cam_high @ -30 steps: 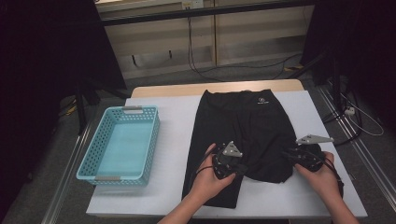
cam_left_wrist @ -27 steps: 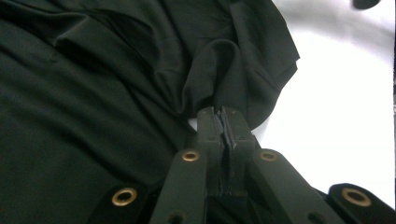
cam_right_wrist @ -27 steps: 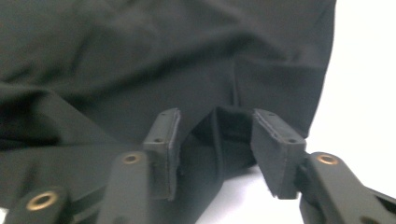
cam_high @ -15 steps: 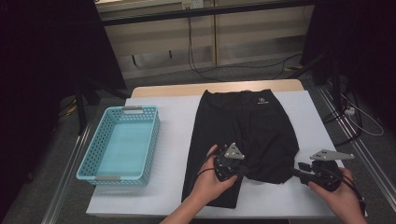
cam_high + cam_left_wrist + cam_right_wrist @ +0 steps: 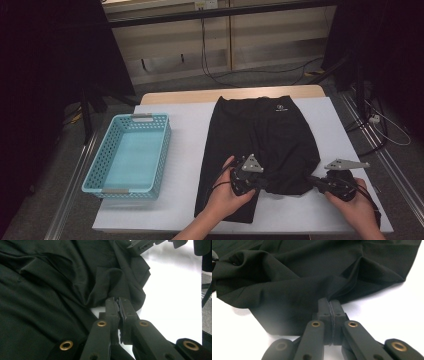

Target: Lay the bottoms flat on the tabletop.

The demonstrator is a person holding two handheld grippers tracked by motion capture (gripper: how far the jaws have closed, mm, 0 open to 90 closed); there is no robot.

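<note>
1. White sheeting covers the table [image 5: 180, 130], which stands in a dim room with cables trailing across the floor behind it.
2. Black shorts [image 5: 265, 135] lie spread on the right half of the table, waistband at the far edge with a small white logo [image 5: 281, 107] near it.
3. One leg of the shorts is folded up and bunched toward the near side, while the other leg runs straight down to the table's near edge.
4. The left gripper [image 5: 257, 184] sits on the shorts at the near middle, held in the person's left hand [image 5: 225, 197].
5. From the left gripper view, its jaws are pressed together on a fold of the black cloth, with a sliver of fabric caught between the pads [image 5: 113, 308].
6. The right gripper [image 5: 312, 180] lies at the bunched hem on the near right, held in the right hand [image 5: 357, 207].
7. Its jaws have just been closing, and the right gripper view shows them meeting tightly at the edge of the shorts [image 5: 312, 285]; whether any cloth is actually nipped between them I cannot tell.
8. Both grippers are near each other, the bunched cloth between them.
9. A turquoise basket [image 5: 107, 155] with perforated walls rests on the left of the table, well apart from the shorts.
</note>
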